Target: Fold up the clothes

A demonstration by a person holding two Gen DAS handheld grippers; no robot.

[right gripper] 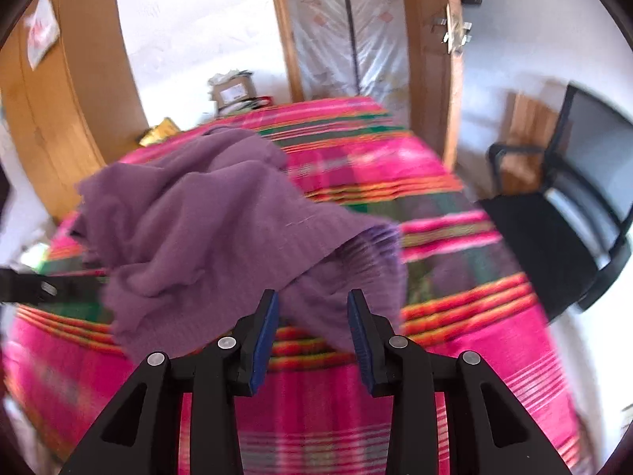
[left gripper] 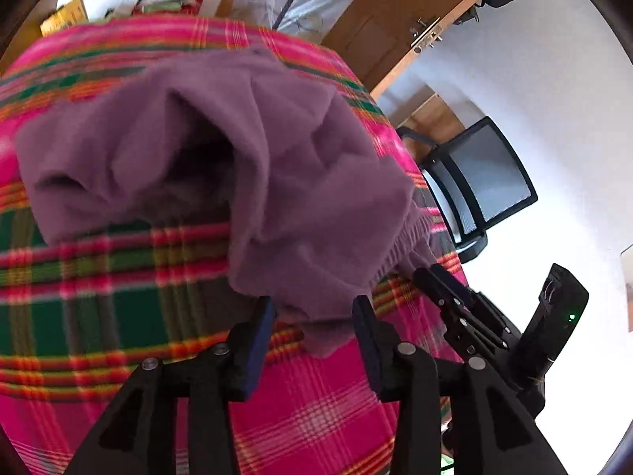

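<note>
The purple sweater lies crumpled in a loose heap on the pink, green and orange plaid cloth that covers the table, and everything else is placed from it. In the left wrist view its near edge hangs down between the blue-padded fingers of the left gripper, whose jaws stand wide apart with the knit between them but not clamped. To the right of the sweater in that view, the right gripper reaches its ribbed hem at the table's edge; whether it grips the hem cannot be told from there. In the right wrist view the same sweater lies just ahead of the right gripper, its ribbed cuff drooping toward the widely parted jaws, nothing pinched. Beyond the sweater stand a wooden door and a plastic-wrapped panel; to its right is a black mesh chair.
</note>
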